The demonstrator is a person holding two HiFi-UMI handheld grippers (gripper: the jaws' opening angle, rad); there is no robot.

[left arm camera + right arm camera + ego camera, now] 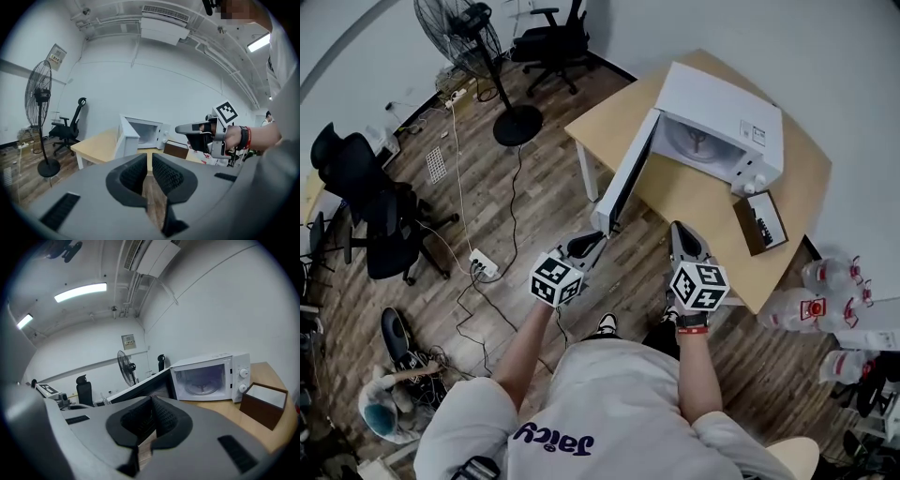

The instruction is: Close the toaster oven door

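The white toaster oven (722,117) stands on a wooden table (694,202), and its door (623,178) is swung wide open toward the table's left front edge. My left gripper (598,238) hovers just in front of the door's free end, its jaws a narrow slit apart with nothing between them (150,157). My right gripper (681,230) is held over the table's front edge, to the right of the door, jaws shut and empty (151,400). In the right gripper view the oven (211,378) shows its lit cavity and the door (140,390) lies just ahead.
A brown box (761,222) sits on the table right of the oven. Water bottles (825,291) lie at the right. A standing fan (473,37), office chairs (366,202) and a power strip with cables (483,265) are on the wooden floor to the left.
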